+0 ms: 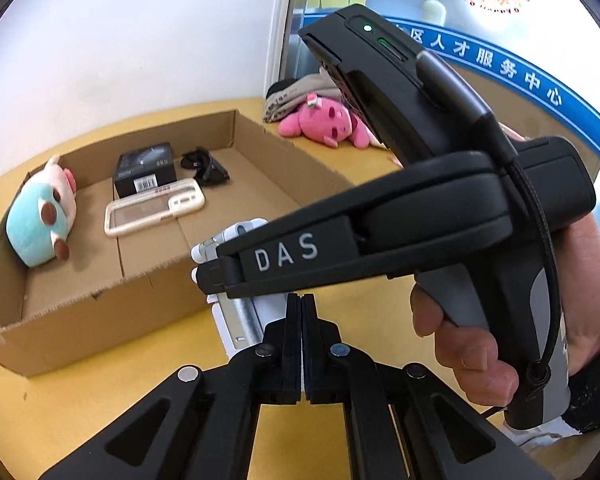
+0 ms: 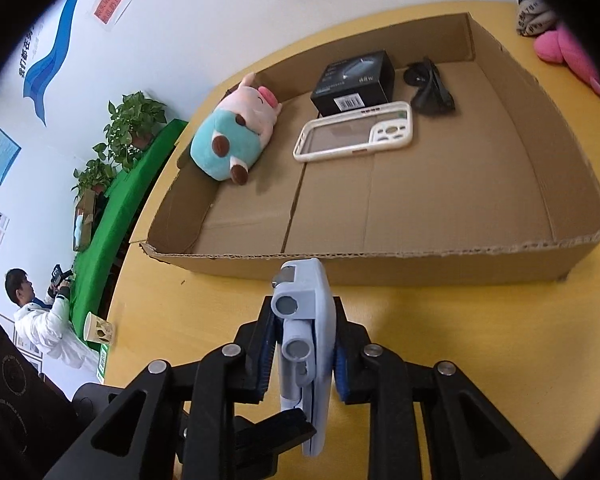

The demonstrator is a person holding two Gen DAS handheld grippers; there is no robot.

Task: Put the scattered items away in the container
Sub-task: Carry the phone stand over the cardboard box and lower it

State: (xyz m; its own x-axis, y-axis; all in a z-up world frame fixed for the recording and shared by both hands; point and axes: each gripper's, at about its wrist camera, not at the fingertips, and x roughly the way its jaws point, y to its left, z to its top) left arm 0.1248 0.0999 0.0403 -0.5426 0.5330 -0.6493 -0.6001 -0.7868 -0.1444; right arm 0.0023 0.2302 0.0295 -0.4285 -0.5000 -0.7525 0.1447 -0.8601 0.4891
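Note:
A shallow cardboard box (image 1: 80, 320) (image 2: 380, 264) lies on the yellow table. Inside are a teal-and-pink plush pig (image 1: 40, 216) (image 2: 232, 136), a black carton (image 1: 144, 168) (image 2: 356, 76), a white phone case (image 1: 156, 208) (image 2: 356, 132) and black sunglasses (image 1: 206, 168) (image 2: 430, 88). My right gripper (image 2: 304, 344) (image 1: 212, 276) is shut on a pale blue folding phone stand (image 2: 304, 344) (image 1: 236, 320), held above the table just in front of the box's near wall. My left gripper (image 1: 301, 344) is shut and empty, right behind the stand.
A pink plush toy (image 1: 328, 124) (image 2: 568, 52) and a grey-and-black bundle (image 1: 288, 96) (image 2: 534, 12) lie on the table beyond the box's right end. A paper cup (image 2: 96, 328) stands at the table's left edge. A person stands in the room on the left.

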